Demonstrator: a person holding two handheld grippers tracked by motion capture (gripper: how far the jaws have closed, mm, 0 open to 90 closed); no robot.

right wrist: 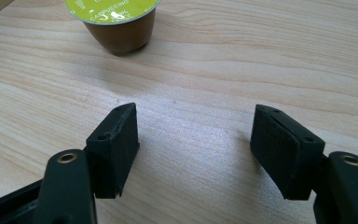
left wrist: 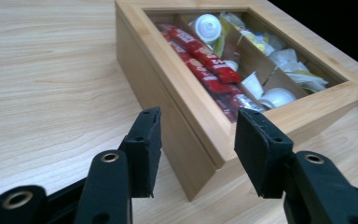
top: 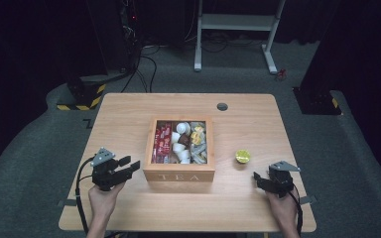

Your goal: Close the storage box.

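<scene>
Tea box: I take the wooden tea box as the thing in hand. It sits mid-table, its lid shut and glazed, "TEA" lettered on the wall facing me.

Left claw: my left claw lies low on the table at the box's near left corner. Its jaws stand apart with nothing clamped. In the left gripper view that corner sits in the gap between the two pads, and I see neither pad pressing on the wood.

Key relation: the box lies straight ahead of the left claw and a little to its right. The left hand is by far the nearer of the two. I judge the coming move turns on that corner: the lid's edge runs away from the claw along the left wall, so the pads would have to close across that edge or slip under it.

Right claw: my right claw rests near the table's front right, jaws apart and empty, bare wood between them in the right gripper view.

Coffee capsule: a brown capsule with a lime-green lid stands upright just beyond the right claw, apart from it, right of the box.

Box contents: under the glass I see red sachets in the left compartment, white creamer cups in the middle, pale and yellow packets on the right.
</scene>
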